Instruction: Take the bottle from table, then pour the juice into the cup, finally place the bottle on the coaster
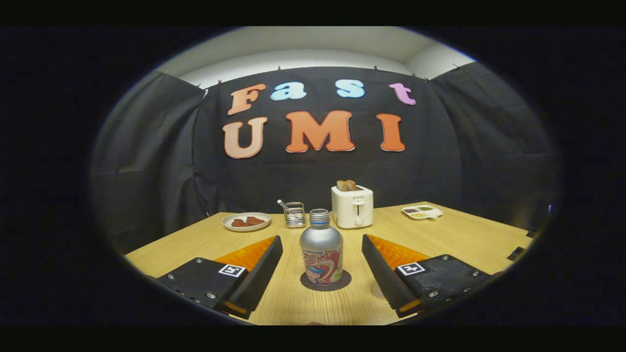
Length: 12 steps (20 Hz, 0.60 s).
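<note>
A silver metal bottle [321,244] with a screw cap and a colourful label stands upright on a dark round coaster [343,282] on the wooden table [464,234]. My gripper [322,239] is open. Its two fingers stand on either side of the bottle, each with a clear gap to it. A pale round shape [376,291], possibly the base of a clear cup, peeks out beside the right finger; most of it is hidden.
Beyond the bottle a white toaster [352,206] holds toast [346,185]. To its left are a small metal holder [295,214] and a plate of brown food [246,221]. A little divided tray [422,211] lies at the far right.
</note>
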Motion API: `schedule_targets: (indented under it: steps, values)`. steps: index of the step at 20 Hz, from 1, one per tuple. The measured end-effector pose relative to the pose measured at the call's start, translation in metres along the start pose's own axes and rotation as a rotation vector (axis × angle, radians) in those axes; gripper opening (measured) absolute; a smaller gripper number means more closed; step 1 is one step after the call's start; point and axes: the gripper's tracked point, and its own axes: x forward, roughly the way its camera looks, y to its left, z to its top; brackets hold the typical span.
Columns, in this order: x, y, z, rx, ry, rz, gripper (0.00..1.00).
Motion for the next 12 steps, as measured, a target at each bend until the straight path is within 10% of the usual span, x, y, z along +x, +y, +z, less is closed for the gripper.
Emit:
schedule_targets:
  steps: [12]
  values:
    - [-0.087,-0.014,0.060,0.015,-0.110,-0.019,0.97]
